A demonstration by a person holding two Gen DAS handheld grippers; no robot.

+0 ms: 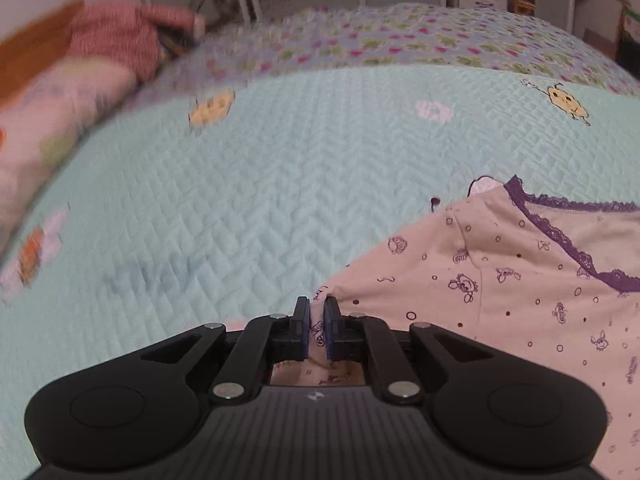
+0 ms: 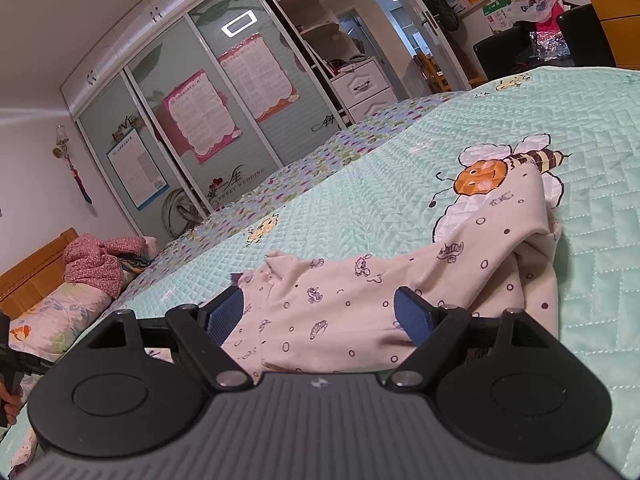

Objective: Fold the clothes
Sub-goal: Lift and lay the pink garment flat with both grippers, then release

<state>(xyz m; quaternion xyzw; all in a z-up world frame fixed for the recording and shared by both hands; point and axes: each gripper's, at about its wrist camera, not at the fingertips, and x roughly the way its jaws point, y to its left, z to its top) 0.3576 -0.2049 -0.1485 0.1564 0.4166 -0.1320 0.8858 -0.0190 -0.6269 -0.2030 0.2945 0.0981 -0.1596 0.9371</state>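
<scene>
While left fingers [image 1: 317, 322] pinch one printed garment [image 1: 500, 300] (purple-trimmed), right fingers [image 2: 320, 312] gape, holding nothing.

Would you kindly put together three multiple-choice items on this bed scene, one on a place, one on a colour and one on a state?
1. Where does the pink printed garment lie?
A. on the mint quilted bedspread
B. on a wooden floor
C. inside a drawer

2. What colour is the lace trim at its neckline?
A. yellow
B. purple
C. red

3. How do the left tongs stand?
A. wide open above the fabric
B. shut on nothing
C. shut on a fold of the garment

Key: 1 A, mint quilt surrounds the garment in both views. 2 B, the scalloped edge shows dark purple. 3 C, pink cloth is pinched between the narrow pads, while the right tongs stand open.
</scene>
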